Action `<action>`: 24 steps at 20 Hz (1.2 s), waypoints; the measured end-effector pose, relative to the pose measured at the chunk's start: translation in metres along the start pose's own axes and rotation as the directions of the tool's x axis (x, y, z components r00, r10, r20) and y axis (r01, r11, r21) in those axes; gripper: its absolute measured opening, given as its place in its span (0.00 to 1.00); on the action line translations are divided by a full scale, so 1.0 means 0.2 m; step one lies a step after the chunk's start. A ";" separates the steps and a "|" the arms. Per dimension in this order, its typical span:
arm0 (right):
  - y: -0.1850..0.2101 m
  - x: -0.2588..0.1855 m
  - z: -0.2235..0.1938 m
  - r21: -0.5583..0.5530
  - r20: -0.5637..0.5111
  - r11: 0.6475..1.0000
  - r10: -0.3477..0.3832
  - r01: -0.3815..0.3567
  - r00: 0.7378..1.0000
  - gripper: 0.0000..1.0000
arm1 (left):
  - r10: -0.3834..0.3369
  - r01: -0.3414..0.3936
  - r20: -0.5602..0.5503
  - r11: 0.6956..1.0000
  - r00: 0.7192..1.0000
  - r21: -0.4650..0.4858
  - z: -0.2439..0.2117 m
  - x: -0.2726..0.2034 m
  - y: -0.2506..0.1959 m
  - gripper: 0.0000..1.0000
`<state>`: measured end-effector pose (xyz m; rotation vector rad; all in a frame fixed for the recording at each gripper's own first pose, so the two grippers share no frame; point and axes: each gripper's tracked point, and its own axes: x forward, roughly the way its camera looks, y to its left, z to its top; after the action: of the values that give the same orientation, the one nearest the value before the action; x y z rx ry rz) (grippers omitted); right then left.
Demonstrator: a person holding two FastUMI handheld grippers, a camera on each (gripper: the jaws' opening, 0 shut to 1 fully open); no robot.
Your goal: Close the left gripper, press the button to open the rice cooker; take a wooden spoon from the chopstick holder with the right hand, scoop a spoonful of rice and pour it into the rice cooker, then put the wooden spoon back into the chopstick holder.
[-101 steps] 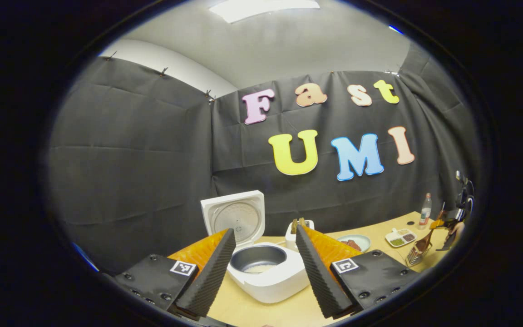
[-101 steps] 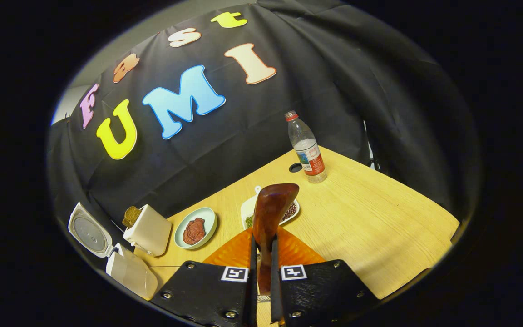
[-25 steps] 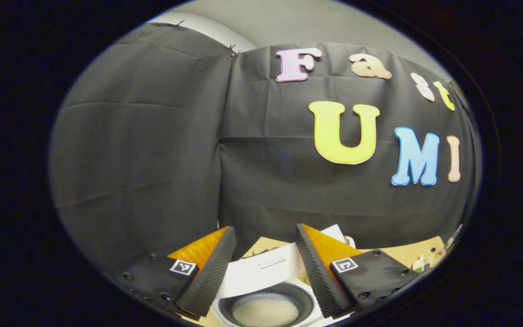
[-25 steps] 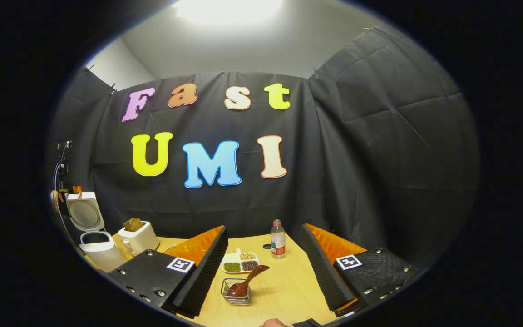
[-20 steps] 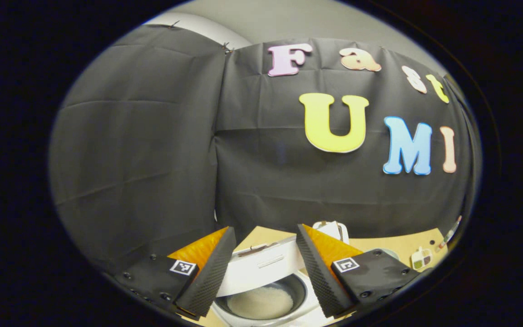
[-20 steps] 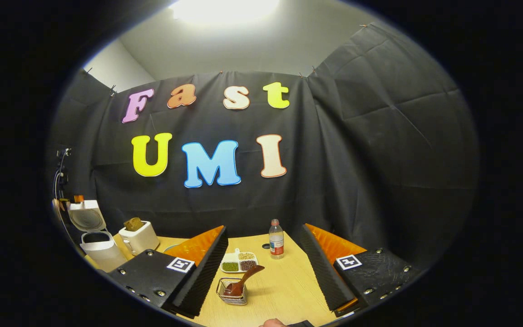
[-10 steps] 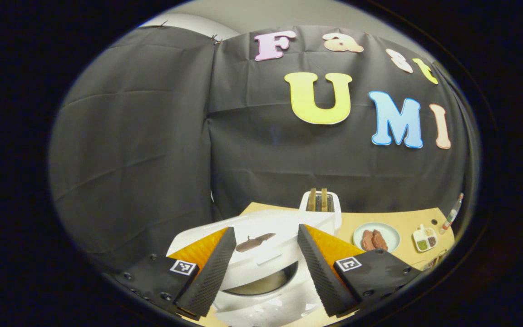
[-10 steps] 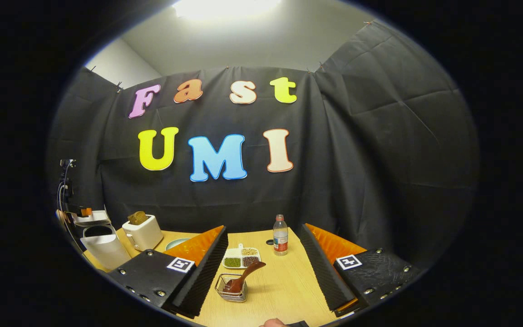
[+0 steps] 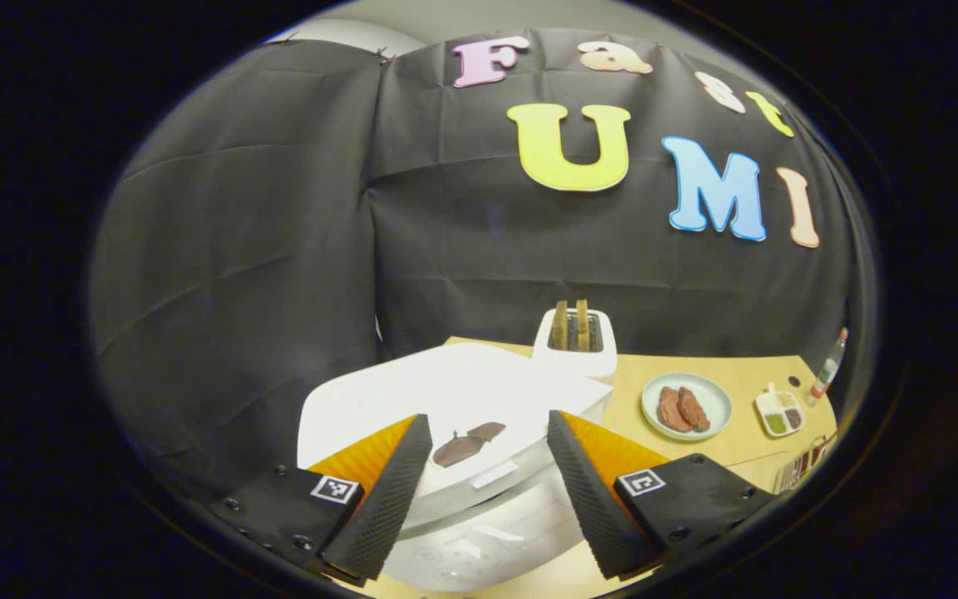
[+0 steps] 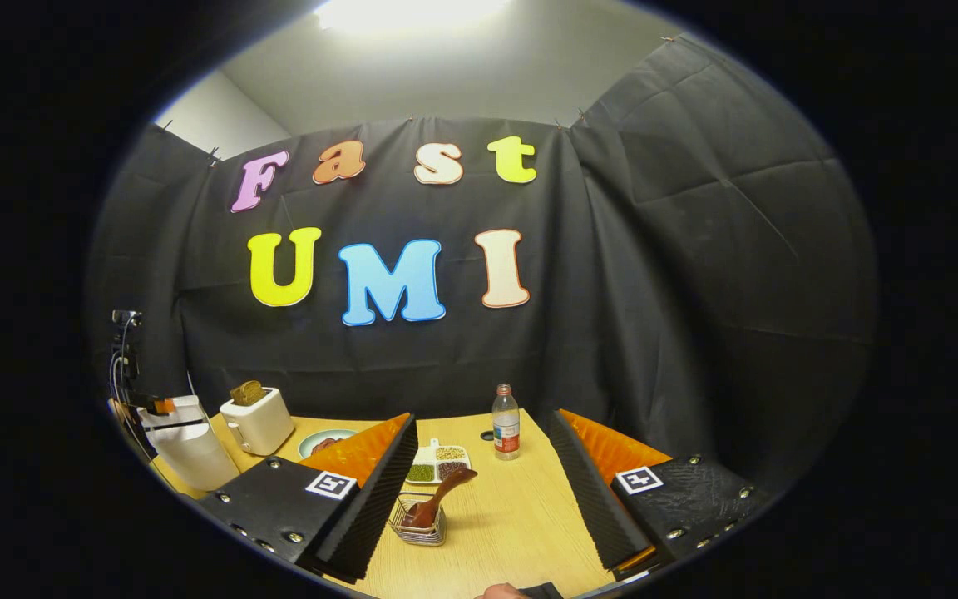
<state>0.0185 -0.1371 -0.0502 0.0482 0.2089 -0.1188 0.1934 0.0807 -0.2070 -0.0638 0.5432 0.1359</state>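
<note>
White plastic, your rice cooker (image 9: 454, 408) sits lid-down between your left gripper (image 9: 479, 491)'s spread fingers. Toaster (image 9: 576, 341) and meat plate (image 9: 687, 405) stand behind. Your right gripper (image 10: 479, 491) gapes empty before the wire chopstick holder (image 10: 417, 522); the wooden spoon (image 10: 437, 496) leans up-right.

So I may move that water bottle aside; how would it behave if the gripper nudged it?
The water bottle stands tall and narrow on the table, so a high nudge would probably tip it. Its round body would likely roll afterwards. Its clear plastic looks light.

Wooden spoon (image 10: 437, 497) in chopstick holder (image 10: 417, 522) — on table (image 10: 512, 516).
</note>
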 end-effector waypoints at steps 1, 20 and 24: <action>-0.01 -0.01 0.00 0.000 -0.001 1.000 -0.002 0.002 1.000 0.98 | 0.000 0.000 -0.008 1.000 1.000 0.006 -0.03 0.01 -0.01 0.98; 0.02 0.00 0.00 0.001 0.005 1.000 0.010 -0.010 1.000 0.98 | -0.013 0.008 -0.085 0.998 0.996 -0.056 -0.12 0.06 -0.06 1.00; 0.14 0.02 0.09 -0.012 0.036 0.998 0.057 -0.056 0.998 0.98 | -0.031 0.029 -0.019 0.997 0.999 -0.067 -0.03 -0.04 -0.02 1.00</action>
<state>0.0293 -0.1111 -0.0330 0.0413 0.1718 -0.0622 0.1839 0.0756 -0.2085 -0.1388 0.5575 0.1241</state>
